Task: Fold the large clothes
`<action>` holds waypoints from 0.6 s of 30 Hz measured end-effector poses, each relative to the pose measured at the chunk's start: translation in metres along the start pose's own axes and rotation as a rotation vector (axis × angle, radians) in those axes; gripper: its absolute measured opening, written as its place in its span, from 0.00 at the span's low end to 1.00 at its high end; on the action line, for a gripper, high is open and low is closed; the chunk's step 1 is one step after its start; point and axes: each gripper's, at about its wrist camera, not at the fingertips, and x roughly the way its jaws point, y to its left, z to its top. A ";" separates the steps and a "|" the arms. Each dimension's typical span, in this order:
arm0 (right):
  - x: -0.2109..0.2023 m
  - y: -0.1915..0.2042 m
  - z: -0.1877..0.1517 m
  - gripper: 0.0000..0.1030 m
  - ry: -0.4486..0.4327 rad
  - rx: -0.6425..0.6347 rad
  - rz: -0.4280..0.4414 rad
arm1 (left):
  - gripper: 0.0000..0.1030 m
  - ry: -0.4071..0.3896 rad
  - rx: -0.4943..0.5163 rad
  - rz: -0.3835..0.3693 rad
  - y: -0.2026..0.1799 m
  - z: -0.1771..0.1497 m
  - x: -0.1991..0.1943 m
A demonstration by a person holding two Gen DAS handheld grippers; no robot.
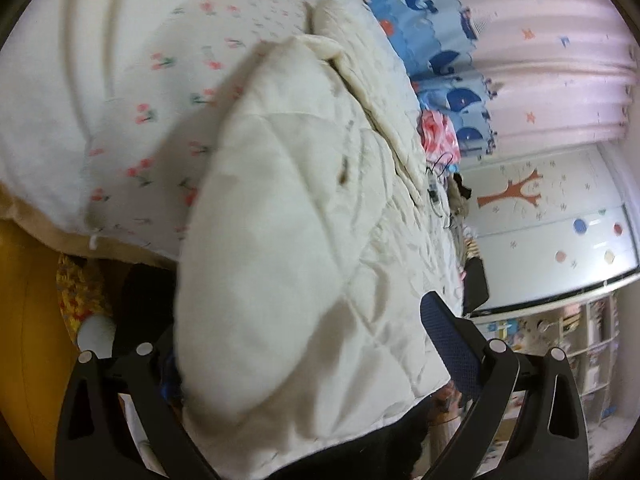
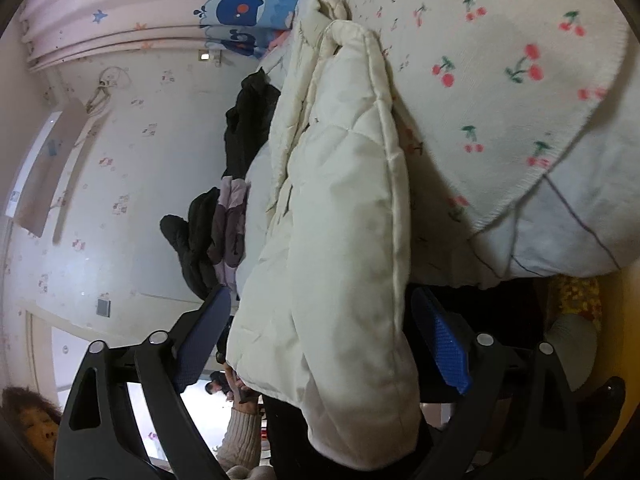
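Both pairs of fingers stand apart, gripping nothing. Left gripper [image 1: 308, 344] and right gripper [image 2: 320, 344] each straddle the cream quilted jacket [image 2: 340, 220], pads clear of it. The jacket lies lengthwise on the bed's cherry-print sheet [image 2: 500, 60], hem overhanging the edge, likely let go to settle a fold.

A cream quilted puffer jacket [image 1: 288, 216] lies on the bed, running from the lower centre of the frame to the upper centre. Its fabric is bunched in thick folds, and a padded section hangs over the bed's edge.
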 end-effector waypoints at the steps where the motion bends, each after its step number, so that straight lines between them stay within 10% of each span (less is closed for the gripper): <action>1: 0.003 0.003 -0.001 0.60 0.002 -0.011 0.006 | 0.90 0.005 0.009 0.019 -0.004 -0.001 0.003; 4: 0.010 0.014 -0.003 0.20 -0.010 -0.055 -0.027 | 0.49 0.032 0.016 0.082 -0.012 -0.005 0.010; 6: 0.004 0.024 -0.002 0.16 -0.057 -0.072 -0.016 | 0.25 0.018 0.022 0.088 -0.017 -0.007 0.005; 18: -0.025 0.114 -0.024 0.12 -0.089 -0.273 0.062 | 0.15 -0.060 0.156 0.040 -0.080 -0.031 -0.059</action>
